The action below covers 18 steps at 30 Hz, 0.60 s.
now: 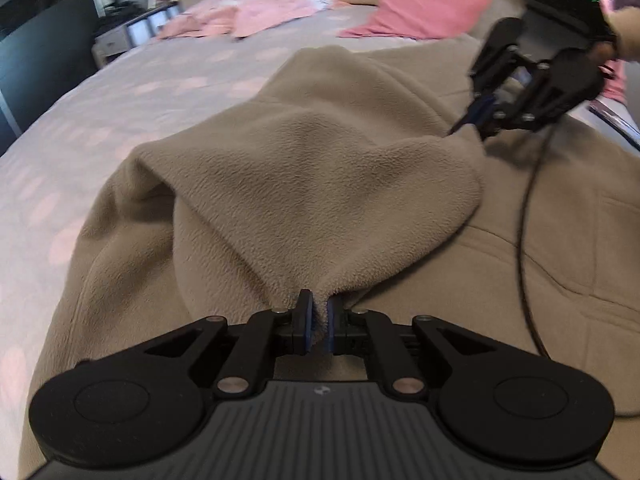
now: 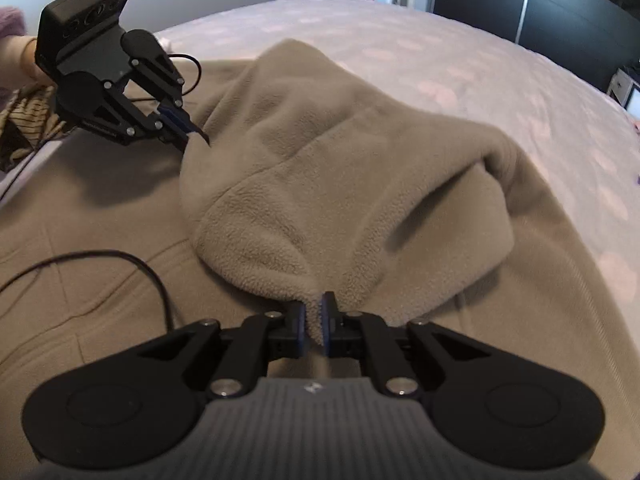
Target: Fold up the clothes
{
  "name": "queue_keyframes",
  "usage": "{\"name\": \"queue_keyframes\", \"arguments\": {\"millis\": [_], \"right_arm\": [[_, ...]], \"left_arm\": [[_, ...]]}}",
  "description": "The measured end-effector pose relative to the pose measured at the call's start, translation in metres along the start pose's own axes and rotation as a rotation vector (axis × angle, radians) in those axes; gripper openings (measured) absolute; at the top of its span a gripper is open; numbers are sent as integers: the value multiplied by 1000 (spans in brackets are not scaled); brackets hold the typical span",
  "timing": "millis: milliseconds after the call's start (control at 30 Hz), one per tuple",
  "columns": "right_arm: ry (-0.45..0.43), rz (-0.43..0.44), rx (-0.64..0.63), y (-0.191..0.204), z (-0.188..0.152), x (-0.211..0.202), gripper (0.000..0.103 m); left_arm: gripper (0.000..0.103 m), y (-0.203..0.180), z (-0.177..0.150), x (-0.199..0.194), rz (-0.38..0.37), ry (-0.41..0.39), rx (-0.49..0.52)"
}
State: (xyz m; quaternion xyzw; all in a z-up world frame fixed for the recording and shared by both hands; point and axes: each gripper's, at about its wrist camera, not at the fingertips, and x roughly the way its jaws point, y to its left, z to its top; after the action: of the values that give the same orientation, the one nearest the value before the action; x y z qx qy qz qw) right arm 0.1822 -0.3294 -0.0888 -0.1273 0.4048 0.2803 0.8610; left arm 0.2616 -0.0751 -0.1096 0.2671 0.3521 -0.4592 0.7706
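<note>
the left gripper (image 1: 318, 320) is clamping its fingers (image 1: 303, 312) on a pinch of the beige fleece garment (image 1: 320, 168), a thin fold of cloth sitting between the blue pads. the right gripper (image 2: 314, 320) is doing the same on another edge of that garment, its fingers (image 2: 298, 322) pressing together on a tuft of fleece. seen from the left wrist view, the right gripper (image 1: 480, 118) is hanging at the upper right with its tips meeting the cloth's far corner; seen from the right wrist view, the left gripper (image 2: 192, 132) is showing at the upper left, its tips biting the fabric's edge

the garment is lying on the bed (image 1: 132, 92), and the part strung between the two grippers is lifting off the rest of the cloth and sagging in a soft hump. a black cable (image 1: 524, 240) is trailing across the flat part of the fleece. the bed's pale cover with pink spots is spreading beyond, and a pink pillow (image 1: 432, 0) is leaning at the headboard, with more pink bedding (image 1: 256, 10) beside it. no containers holding anything are showing clearly; a small stand of items (image 1: 132, 28) by the bed is too blurred to tell
</note>
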Motion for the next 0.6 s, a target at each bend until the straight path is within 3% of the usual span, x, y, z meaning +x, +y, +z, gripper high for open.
{"name": "queue_keyframes", "arguments": {"millis": [167,200,300,400,500,600], "right_arm": [[-54,-30,56,-4,15,-32,26],[-75,-35,76,-6,17,-40,32],[-144,-41,167,-15,20,-64,34],[-219,-56,285,-28,23,-85,38],[-265,-104,424,-48,35,-90,39],[-256,-159,527,-64,46,-73,41]], "left_arm": [[23,5,1,-40,-6,-90,-110],[28,8,1,-49,-7,-108,-138],[45,23,-1,-73,8,-183,-260],[47,48,-8,-89,27,-258,-456],[47,79,-11,-79,20,-236,-669],[47,99,-6,-54,1,-221,-777]]}}
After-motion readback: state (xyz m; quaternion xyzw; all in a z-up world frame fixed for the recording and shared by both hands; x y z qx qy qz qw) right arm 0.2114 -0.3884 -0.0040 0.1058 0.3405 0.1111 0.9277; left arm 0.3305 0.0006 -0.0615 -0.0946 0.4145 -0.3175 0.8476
